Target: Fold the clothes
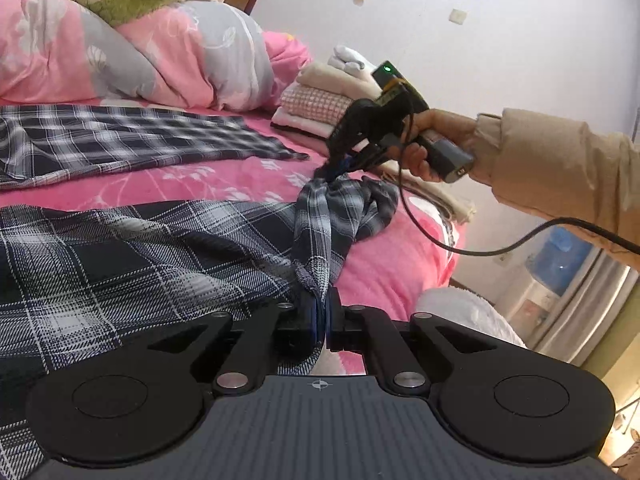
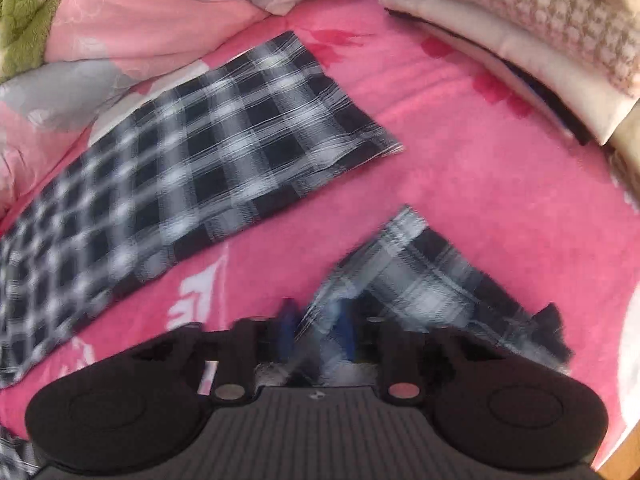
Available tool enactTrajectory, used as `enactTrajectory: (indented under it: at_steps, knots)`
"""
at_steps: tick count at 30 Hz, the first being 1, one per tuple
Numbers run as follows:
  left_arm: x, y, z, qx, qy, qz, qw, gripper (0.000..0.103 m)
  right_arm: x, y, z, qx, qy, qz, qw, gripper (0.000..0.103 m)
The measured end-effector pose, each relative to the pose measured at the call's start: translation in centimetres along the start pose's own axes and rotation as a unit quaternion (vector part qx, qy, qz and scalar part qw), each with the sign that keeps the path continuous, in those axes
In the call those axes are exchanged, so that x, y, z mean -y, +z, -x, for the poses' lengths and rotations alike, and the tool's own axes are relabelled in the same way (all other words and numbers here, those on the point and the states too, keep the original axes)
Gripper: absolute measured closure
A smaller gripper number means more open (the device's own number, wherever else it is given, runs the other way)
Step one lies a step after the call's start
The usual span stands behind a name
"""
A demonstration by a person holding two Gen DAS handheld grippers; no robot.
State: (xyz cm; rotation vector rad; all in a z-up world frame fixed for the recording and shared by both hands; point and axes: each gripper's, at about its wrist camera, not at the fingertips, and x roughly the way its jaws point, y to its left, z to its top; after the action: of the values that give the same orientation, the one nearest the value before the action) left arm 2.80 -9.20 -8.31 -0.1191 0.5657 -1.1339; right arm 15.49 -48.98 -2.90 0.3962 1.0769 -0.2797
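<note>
Pinching one hem of the plaid pants [image 1: 120,264] in the closed left gripper [image 1: 322,312], bunching the same leg's end in the right gripper [image 1: 340,168], also clamped shut. Lifting that leg off the pink bed [image 1: 224,184]; other leg lying flat. Folding barely begun; folded stack [image 1: 320,108] already waiting nearby.

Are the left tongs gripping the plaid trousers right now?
Yes, the left tongs are closed on a bunched edge of the plaid trousers, which rise off the pink bedsheet toward the right tongs.
</note>
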Motion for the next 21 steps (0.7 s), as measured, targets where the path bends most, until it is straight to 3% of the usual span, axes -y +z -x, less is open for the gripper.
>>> enactTrajectory:
  at_steps: [1, 5, 11, 16, 21]
  knots:
    - [0.0, 0.0, 0.0, 0.001, 0.0, 0.002, 1.0, 0.101, 0.4, -0.3, 0.3, 0.005, 0.003, -0.002, 1.0, 0.099]
    - [0.2, 0.4, 0.2, 0.008, 0.001, 0.008, 0.9999, 0.101, 1.8, -0.5, 2.9, 0.058, 0.051, -0.032, 0.997, 0.101]
    - [1.1, 1.3, 1.5, 0.019, 0.0, 0.002, 0.9998, 0.101, 5.5, -4.2, 12.3, 0.175, 0.154, -0.077, 0.969, 0.101]
    - [1.9, 1.6, 2.2, 0.005, -0.012, 0.004, 0.9999, 0.101, 11.0, -12.2, 18.5, 0.248, 0.21, -0.118, 0.938, 0.101]
    - [3.0, 1.3, 2.3, -0.028, -0.01, -0.018, 0.9994, 0.101, 15.6, -20.3, 18.3, 0.261, 0.219, -0.187, 0.921, 0.101]
